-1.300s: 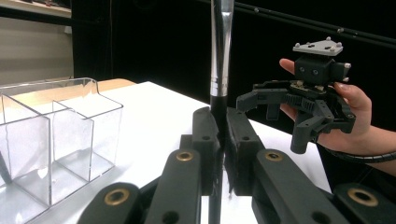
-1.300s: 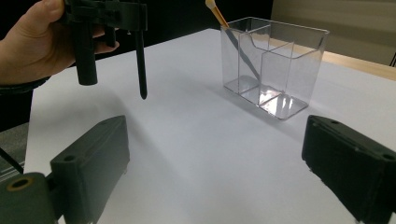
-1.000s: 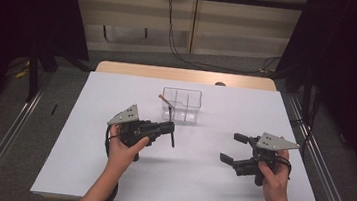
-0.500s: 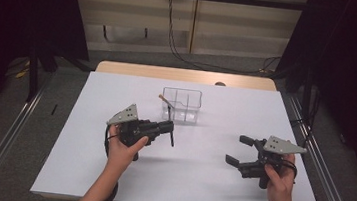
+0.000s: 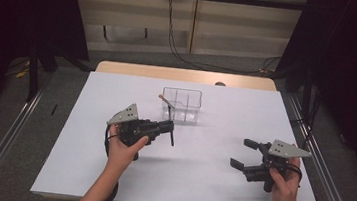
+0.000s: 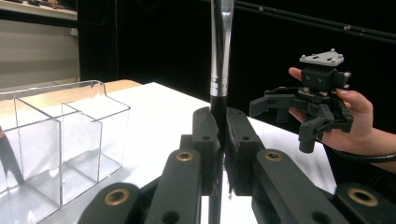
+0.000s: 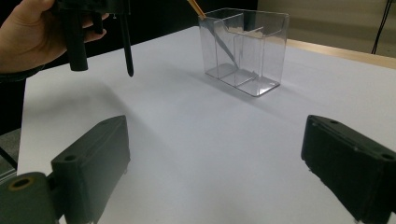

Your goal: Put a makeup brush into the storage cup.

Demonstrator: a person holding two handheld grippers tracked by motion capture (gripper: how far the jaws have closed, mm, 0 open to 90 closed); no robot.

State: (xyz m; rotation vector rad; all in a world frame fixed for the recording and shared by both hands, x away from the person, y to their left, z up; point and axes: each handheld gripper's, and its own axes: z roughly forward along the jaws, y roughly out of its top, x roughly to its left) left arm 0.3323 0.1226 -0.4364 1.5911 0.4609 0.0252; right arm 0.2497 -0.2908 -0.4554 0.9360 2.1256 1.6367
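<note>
The clear divided bin (image 5: 182,106) sits toward the desk's (image 5: 83,171) far edge with an orange-handled utensil (image 5: 165,101) leaning in its left compartment, while the left gripper (image 5: 168,128) jaws pinch a black-handled utensil (image 5: 171,136) mid-desk and the right gripper (image 5: 243,153) jaws gape wide, empty.

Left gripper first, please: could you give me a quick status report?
Left gripper shut on black-handled utensil, upright. Right gripper open, empty. Clear organizer ahead, one brown-handled tool inside. Nothing between.
</note>
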